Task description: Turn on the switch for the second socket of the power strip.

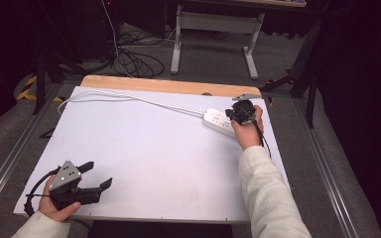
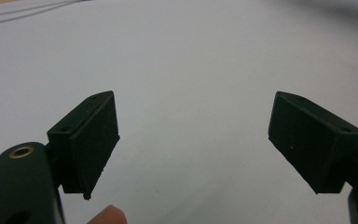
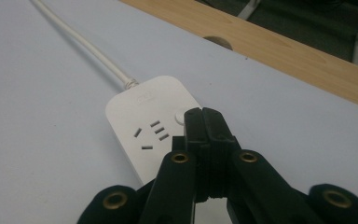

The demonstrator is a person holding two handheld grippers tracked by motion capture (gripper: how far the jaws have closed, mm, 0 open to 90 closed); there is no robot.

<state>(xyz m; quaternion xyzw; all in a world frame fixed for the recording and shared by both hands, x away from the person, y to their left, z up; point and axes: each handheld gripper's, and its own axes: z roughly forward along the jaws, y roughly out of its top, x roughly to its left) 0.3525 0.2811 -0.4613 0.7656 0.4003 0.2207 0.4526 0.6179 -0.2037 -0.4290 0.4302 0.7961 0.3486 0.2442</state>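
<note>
A white power strip lies at the far right of the white table top, its white cable running off to the far left. In the right gripper view the power strip shows its sockets and a round button. My right gripper is shut with nothing between its jaws, its tips right at that button; whether they touch it I cannot tell. From above, the right gripper sits over the strip. My left gripper rests open near the front left corner. Its jaws stand wide apart over bare table, left gripper.
A wooden strip runs along the table's far edge, with a round hole just beyond the power strip. Behind the table stands a white desk frame among cables on the floor. Metal rails flank the table.
</note>
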